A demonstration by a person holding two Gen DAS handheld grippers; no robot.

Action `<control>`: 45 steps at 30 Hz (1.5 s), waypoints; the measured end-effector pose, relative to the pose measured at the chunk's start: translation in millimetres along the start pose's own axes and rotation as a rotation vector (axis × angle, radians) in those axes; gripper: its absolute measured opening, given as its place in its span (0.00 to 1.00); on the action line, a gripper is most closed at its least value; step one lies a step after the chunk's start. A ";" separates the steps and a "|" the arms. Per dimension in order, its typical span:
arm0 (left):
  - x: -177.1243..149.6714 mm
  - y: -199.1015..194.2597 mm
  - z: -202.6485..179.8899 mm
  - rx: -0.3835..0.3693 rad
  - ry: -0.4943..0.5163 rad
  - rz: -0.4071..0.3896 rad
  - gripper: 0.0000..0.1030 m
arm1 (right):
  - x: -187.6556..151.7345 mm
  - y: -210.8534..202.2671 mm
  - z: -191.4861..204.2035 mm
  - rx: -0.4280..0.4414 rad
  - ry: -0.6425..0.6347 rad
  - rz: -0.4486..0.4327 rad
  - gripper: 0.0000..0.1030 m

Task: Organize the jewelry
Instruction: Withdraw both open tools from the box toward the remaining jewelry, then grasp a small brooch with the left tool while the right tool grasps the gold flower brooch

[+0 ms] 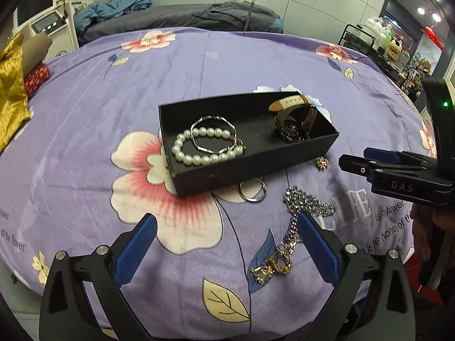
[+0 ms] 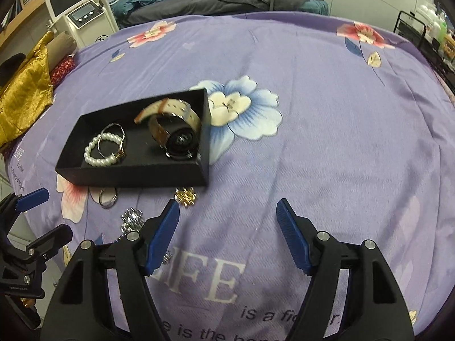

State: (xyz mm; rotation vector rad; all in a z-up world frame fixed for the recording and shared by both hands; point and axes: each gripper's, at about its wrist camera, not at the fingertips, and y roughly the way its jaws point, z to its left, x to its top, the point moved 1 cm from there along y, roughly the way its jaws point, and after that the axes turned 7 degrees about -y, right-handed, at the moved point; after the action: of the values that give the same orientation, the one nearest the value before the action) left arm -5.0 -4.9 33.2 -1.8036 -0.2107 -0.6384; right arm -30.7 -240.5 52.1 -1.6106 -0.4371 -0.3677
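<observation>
A black tray (image 1: 199, 105) (image 2: 182, 170) sits on the purple flowered cloth. It holds a pearl bracelet (image 1: 196, 159) (image 2: 96, 159), a thin metal bangle (image 1: 213, 119) (image 2: 112, 128) and a watch (image 1: 295, 125) (image 2: 179, 139). In front of the tray lie a gold flower piece (image 1: 321, 163) (image 2: 186, 194), a silver ring (image 1: 253, 191) (image 2: 108, 197) and a silver and gold chain (image 1: 295, 221) (image 2: 132, 218). My left gripper (image 1: 227, 226) is open and empty, its right finger beside the chain. My right gripper (image 2: 227, 210) is open and empty over bare cloth; it also shows in the left wrist view (image 1: 352, 159).
The purple cloth (image 2: 327, 142) covers a round table. Gold fabric (image 1: 11, 93) lies at the left edge. A machine with a screen (image 2: 74, 2) and a dark bed (image 1: 182, 17) stand behind. A rack of bottles (image 1: 381, 37) stands at the right.
</observation>
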 end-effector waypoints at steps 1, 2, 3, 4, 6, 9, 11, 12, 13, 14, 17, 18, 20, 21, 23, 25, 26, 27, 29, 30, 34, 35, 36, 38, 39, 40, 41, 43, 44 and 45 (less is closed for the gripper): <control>-3.0 0.4 0.0 -0.003 -0.004 0.004 0.94 | -2.5 0.9 -1.2 0.004 0.004 0.006 0.69; -5.1 0.5 -0.9 -0.003 -0.002 0.005 0.94 | -4.6 1.9 -1.8 0.006 0.006 0.012 0.69; -6.9 0.4 -2.1 -0.002 0.004 0.005 0.94 | -7.2 2.9 -1.8 0.008 0.005 0.018 0.69; -9.3 0.3 -2.9 0.000 0.012 0.007 0.94 | -9.5 3.6 -0.7 0.009 -0.001 0.022 0.69; -15.2 -0.5 -4.4 0.009 0.027 0.007 0.93 | -11.2 4.5 2.6 0.009 -0.015 0.023 0.69; -22.7 -3.1 -1.6 0.009 0.018 0.005 0.89 | -11.4 4.3 9.6 0.014 -0.043 0.018 0.68; -26.6 -4.9 4.9 -0.013 -0.016 0.010 0.81 | -11.4 3.7 15.5 0.019 -0.064 0.012 0.68; -28.1 -5.1 8.1 -0.023 -0.034 0.015 0.76 | -11.6 3.1 17.8 0.020 -0.072 0.010 0.68; -30.1 -5.7 10.9 -0.034 -0.048 0.020 0.74 | -11.8 2.6 20.4 0.022 -0.081 0.006 0.67; -32.7 -7.0 12.8 -0.048 -0.056 0.020 0.70 | -11.9 2.4 23.4 0.023 -0.092 0.002 0.64; -39.7 -11.1 9.3 -0.071 -0.024 0.021 0.60 | -12.8 3.3 28.4 0.022 -0.115 0.002 0.61; -42.1 -11.8 6.1 -0.078 -0.003 0.023 0.56 | -13.4 4.3 30.3 0.022 -0.124 0.004 0.60; -47.3 -11.7 -2.5 -0.086 0.048 0.030 0.52 | -14.7 5.8 33.2 0.018 -0.132 0.006 0.60; -49.4 -11.3 -6.4 -0.091 0.069 0.035 0.50 | -14.7 6.5 33.6 0.019 -0.134 0.007 0.60; -53.3 -9.4 -13.6 -0.106 0.100 0.043 0.46 | -15.1 7.3 35.1 0.020 -0.138 0.011 0.60; -55.8 -6.2 -17.7 -0.107 0.119 0.049 0.42 | -15.6 7.7 35.5 0.019 -0.140 0.012 0.60; -56.9 -3.9 -19.2 -0.100 0.129 0.052 0.39 | -15.7 8.0 35.7 0.017 -0.141 0.013 0.60; -57.4 -2.4 -19.7 -0.094 0.137 0.052 0.35 | -16.0 8.1 35.4 0.016 -0.140 0.014 0.60; -57.6 -0.4 -20.3 -0.082 0.155 0.047 0.30 | -16.5 8.5 35.1 0.017 -0.139 0.016 0.60; -57.5 0.3 -20.3 -0.080 0.163 0.044 0.27 | -16.8 8.7 35.4 0.017 -0.141 0.017 0.60; -54.7 3.3 -21.1 -0.079 0.191 0.038 0.23 | -16.7 11.2 39.0 0.011 -0.160 0.020 0.60; -53.9 4.2 -22.0 -0.083 0.194 0.038 0.22 | -16.5 12.0 40.2 0.009 -0.168 0.019 0.60; -53.1 5.2 -23.6 -0.088 0.200 0.038 0.22 | -15.8 13.3 41.5 0.005 -0.180 0.018 0.60; -51.7 7.1 -27.1 -0.096 0.212 0.039 0.19 | -14.1 16.2 43.4 -0.009 -0.198 0.021 0.53; -51.1 8.1 -28.4 -0.100 0.216 0.040 0.18 | -12.3 17.7 44.1 -0.014 -0.207 0.021 0.53; -50.4 9.3 -29.8 -0.101 0.217 0.040 0.18 | -10.3 18.6 44.5 -0.014 -0.210 0.019 0.51; -49.9 10.3 -30.7 -0.101 0.214 0.039 0.18 | -8.3 19.3 44.8 -0.014 -0.211 0.018 0.49; -48.4 11.3 -30.8 -0.109 0.200 0.040 0.18 | -2.9 21.7 44.7 -0.014 -0.209 0.018 0.47; -47.2 11.8 -29.8 -0.117 0.187 0.042 0.18 | -0.7 23.2 44.7 -0.012 -0.207 0.020 0.46; -45.8 12.4 -28.0 -0.126 0.172 0.044 0.18 | 1.9 25.3 44.6 -0.011 -0.203 0.024 0.46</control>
State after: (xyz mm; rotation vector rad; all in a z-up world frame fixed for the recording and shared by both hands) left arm -46.6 -27.0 4.6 -1.8566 -0.0149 -0.7852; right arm -17.7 -197.6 27.2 -1.6694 -0.5703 -0.1890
